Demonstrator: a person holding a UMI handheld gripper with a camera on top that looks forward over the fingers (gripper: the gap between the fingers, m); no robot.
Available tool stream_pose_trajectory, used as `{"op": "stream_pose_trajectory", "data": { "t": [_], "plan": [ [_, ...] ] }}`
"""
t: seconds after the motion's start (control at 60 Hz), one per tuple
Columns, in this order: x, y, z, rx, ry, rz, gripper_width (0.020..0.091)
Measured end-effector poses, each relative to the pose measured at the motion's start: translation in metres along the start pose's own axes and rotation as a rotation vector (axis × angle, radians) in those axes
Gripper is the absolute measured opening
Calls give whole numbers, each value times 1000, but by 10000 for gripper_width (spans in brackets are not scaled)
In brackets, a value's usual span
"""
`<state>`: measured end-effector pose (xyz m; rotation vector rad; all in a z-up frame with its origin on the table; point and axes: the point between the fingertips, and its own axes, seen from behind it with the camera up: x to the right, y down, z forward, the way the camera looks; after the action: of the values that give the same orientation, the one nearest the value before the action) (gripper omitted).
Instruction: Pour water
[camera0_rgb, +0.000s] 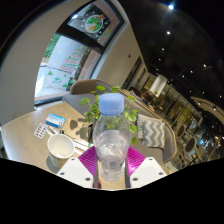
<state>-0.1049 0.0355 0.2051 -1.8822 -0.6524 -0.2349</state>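
Note:
A clear plastic water bottle (111, 138) with a pale blue cap stands upright between the fingers of my gripper (111, 165). Both magenta pads (88, 159) press against the bottle's lower body, one on each side, so the gripper is shut on it. The bottle seems lifted above the wooden table (30, 128). A small white cup (61, 147) sits on the table to the left of the bottle, its opening facing up. I cannot tell how much water the bottle holds.
Behind the bottle grows a green leafy plant (101, 97). A blue and white packet (54, 121) and a blister strip (41, 131) lie on the table beyond the cup. A striped cushion (153, 129) rests on a chair to the right.

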Motion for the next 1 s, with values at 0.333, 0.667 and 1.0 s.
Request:
{"op": "stream_pose_trajectory", "data": {
  "t": [0.333, 0.667, 1.0],
  "plan": [
    [-47, 74, 32, -15, -231, 334, 356],
    [-56, 113, 43, -12, -249, 394, 397],
    [-51, 124, 20, -125, -193, 419, 828]
  ]
}}
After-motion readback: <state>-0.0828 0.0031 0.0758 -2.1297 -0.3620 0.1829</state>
